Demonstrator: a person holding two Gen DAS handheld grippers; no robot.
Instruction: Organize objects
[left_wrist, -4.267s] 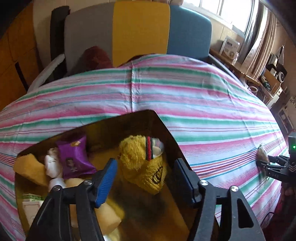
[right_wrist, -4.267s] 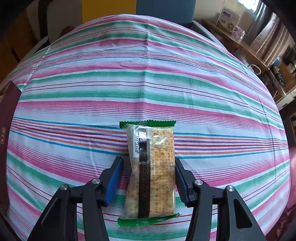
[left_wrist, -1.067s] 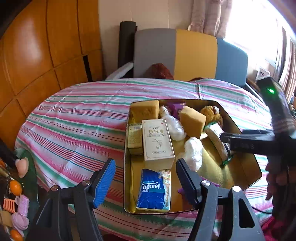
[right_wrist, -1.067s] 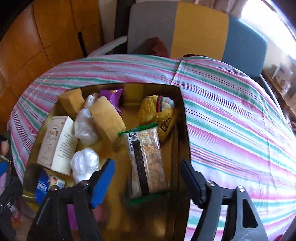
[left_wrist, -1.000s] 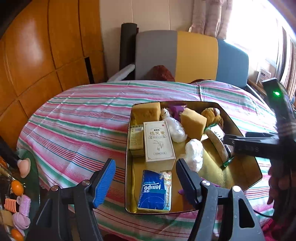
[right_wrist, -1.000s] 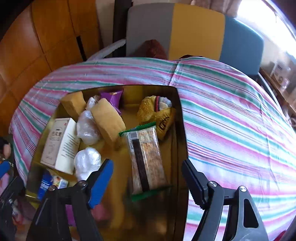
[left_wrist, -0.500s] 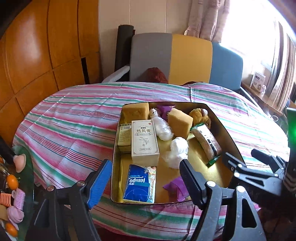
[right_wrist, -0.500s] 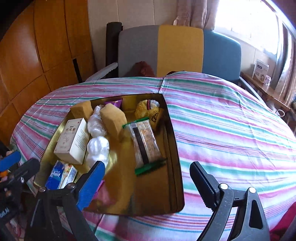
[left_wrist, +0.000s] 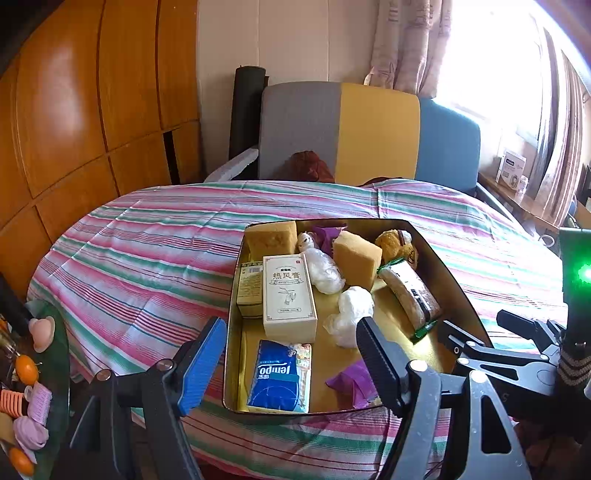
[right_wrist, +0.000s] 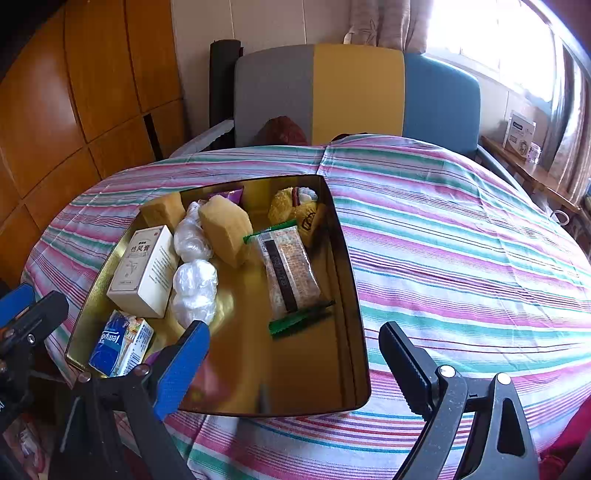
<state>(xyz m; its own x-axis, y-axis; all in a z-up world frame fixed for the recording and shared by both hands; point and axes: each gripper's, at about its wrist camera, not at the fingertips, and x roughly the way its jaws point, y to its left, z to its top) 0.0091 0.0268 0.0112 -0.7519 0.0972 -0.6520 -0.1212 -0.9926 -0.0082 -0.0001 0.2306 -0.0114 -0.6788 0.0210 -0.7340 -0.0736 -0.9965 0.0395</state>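
A gold tin sits on the striped tablecloth. Inside it lie a green-ended cracker packet, a white box, a blue tissue pack, yellow sponges, a yellow plush toy, white wrapped lumps and a purple packet. My left gripper hovers before the tin's near left corner, its jaws closing slightly with nothing between them. Near the tin's front right corner my right gripper stands open and empty, above the rim.
A grey, yellow and blue chair stands behind the table, with wood panelling to the left. Small toys lie on a low surface at lower left. A shelf with a box runs along the right, under the window.
Both grippers have drawn back from the tin, which now looks smaller. The cracker packet lies loose in the tin, and the right jaws stand wider than a second ago.
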